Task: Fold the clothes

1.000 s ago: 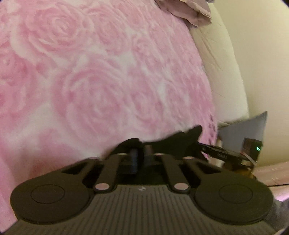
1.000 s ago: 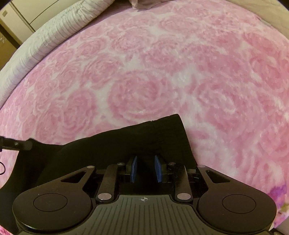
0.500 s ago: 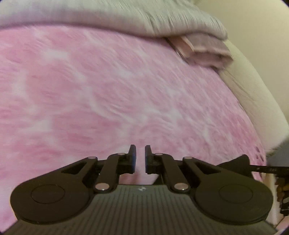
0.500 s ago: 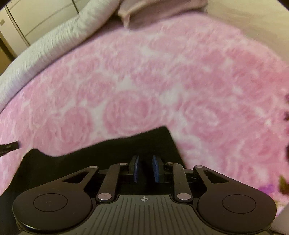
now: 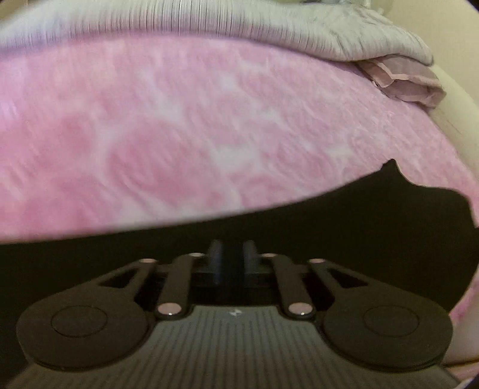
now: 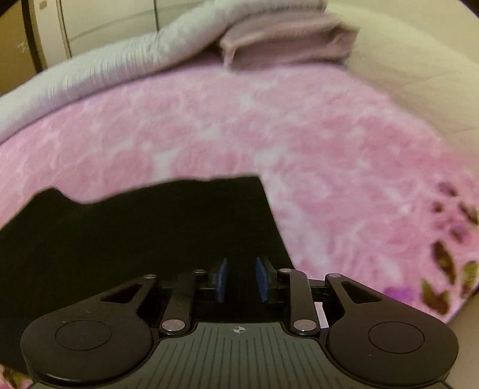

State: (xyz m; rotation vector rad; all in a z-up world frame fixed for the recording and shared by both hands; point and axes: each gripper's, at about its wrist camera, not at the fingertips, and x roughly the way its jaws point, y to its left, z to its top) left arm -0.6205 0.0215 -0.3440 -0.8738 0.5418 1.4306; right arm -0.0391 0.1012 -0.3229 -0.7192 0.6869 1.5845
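Observation:
A black garment [image 5: 329,239] lies flat on the pink rose blanket [image 5: 179,134], filling the lower part of the left wrist view. My left gripper [image 5: 233,260] hovers over its near part. Its jaws are opening, and only dark cloth shows behind the gap, with nothing pinched. In the right wrist view the same garment [image 6: 149,233] spreads to the lower left, its straight right edge running past my right gripper [image 6: 242,279]. Those jaws are opening too. The blue pads [image 6: 221,279] stand apart over the cloth, pressing on nothing that I can see.
A grey ribbed quilt [image 5: 209,24] is bunched along the far side of the bed. A folded dusty-pink cloth [image 6: 284,39] lies beside it. The cream mattress side [image 5: 455,125] runs along the right. Pale cupboard doors [image 6: 104,18] stand beyond the bed. Dark leaf prints [image 6: 443,263] mark the blanket's right edge.
The left gripper swung from the bed's right edge across the blanket and now sits over the black garment with its jaws parted. The right view tilted up toward the quilt.

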